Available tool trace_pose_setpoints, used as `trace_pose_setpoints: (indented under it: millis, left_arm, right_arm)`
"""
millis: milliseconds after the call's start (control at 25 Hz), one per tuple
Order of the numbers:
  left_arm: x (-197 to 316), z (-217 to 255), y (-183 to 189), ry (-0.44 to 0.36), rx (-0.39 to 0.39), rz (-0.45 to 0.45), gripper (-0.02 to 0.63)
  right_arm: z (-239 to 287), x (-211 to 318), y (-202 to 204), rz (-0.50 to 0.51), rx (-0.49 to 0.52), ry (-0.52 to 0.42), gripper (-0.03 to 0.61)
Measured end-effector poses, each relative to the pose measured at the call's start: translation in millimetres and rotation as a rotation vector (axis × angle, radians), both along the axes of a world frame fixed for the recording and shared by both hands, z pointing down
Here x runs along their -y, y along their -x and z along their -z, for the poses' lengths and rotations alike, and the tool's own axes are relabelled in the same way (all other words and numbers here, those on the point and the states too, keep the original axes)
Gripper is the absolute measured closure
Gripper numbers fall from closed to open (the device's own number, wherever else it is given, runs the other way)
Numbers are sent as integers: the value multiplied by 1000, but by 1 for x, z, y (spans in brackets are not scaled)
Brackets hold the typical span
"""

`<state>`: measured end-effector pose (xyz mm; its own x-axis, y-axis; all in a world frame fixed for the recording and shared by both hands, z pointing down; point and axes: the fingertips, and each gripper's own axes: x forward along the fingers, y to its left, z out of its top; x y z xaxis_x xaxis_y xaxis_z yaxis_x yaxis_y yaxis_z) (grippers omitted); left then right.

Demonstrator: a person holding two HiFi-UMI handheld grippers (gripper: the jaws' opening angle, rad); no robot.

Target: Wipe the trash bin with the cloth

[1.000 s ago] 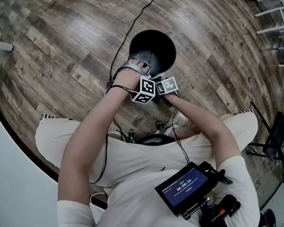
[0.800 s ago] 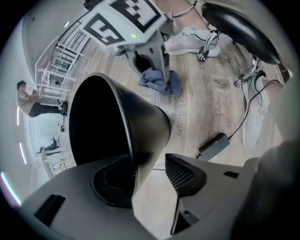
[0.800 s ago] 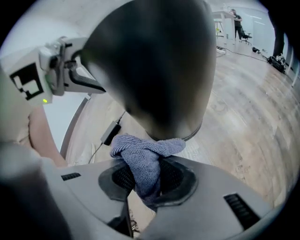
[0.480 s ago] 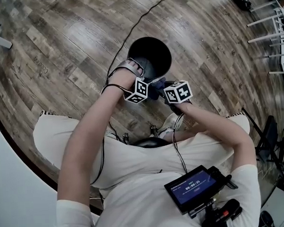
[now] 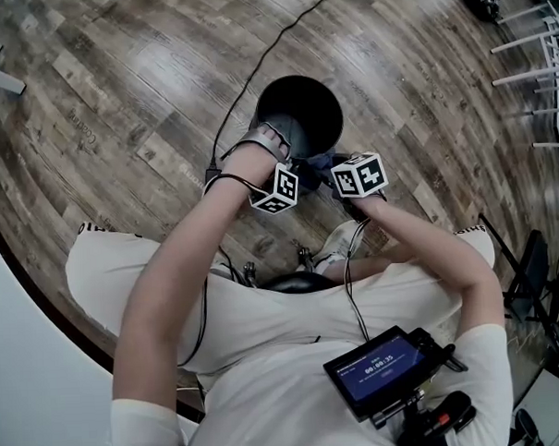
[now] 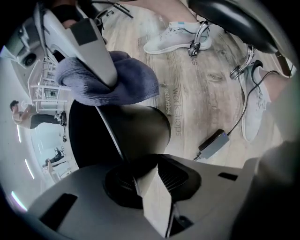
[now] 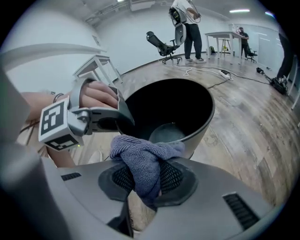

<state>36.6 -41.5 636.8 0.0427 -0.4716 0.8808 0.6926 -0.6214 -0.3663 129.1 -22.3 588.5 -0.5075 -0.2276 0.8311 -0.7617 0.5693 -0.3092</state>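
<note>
The black trash bin (image 5: pixel 298 115) stands upright on the wood floor, just ahead of my feet. My left gripper (image 5: pixel 281 157) is at its near rim; in the left gripper view the thin bin wall (image 6: pixel 112 136) runs down between the jaws (image 6: pixel 140 173), which have just been closing on it. My right gripper (image 5: pixel 332 164) hovers beside the near rim, shut on a bunched blue-grey cloth (image 7: pixel 145 161). The cloth (image 6: pixel 117 79) hangs just outside the bin, above the rim. From the right gripper view, the left gripper (image 7: pixel 117 117) clasps the rim and the bin (image 7: pixel 168 112) looks empty.
A black cable (image 5: pixel 281 37) runs across the floor behind the bin, and a small adapter (image 6: pixel 213 143) lies near my shoes (image 6: pixel 173 37). An office chair (image 7: pixel 164 44), a table (image 7: pixel 225 37) and people (image 7: pixel 187 28) are far back. White frame legs (image 5: pixel 531 49) stand at the right.
My right gripper has lifted with the cloth and moved right, away from the left gripper's cube. The left hand has stayed at the bin's near rim.
</note>
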Motion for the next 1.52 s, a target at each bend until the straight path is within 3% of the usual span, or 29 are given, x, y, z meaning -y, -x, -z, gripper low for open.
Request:
trace_pose_setpoints:
  millis: [320, 600, 840, 1040, 1240, 1360, 1520]
  left_arm:
    - [0, 0, -5, 0, -14, 25, 509]
    - [1, 0, -10, 11, -27, 34, 508]
    - [2, 0, -17, 17, -49, 50, 506]
    - [0, 0, -20, 30, -59, 64, 503]
    - [-3, 4, -23, 84, -126, 78, 502]
    - [-4, 6, -20, 123, -172, 104, 471]
    - [-1, 2, -11, 65, -129, 44, 443]
  right_arm:
    - [-85, -1, 0, 64, -82, 20, 482]
    - [-172, 8, -2, 55, -133, -10, 482]
    - [-212, 11, -10, -22, -162, 48, 482]
    - [-193, -2, -16, -36, -162, 88, 482]
    - [-118, -25, -10, -3, -70, 110, 482]
    - [-72, -31, -6, 32, -32, 74, 482]
    - [-17, -16, -3, -8, 13, -6, 482]
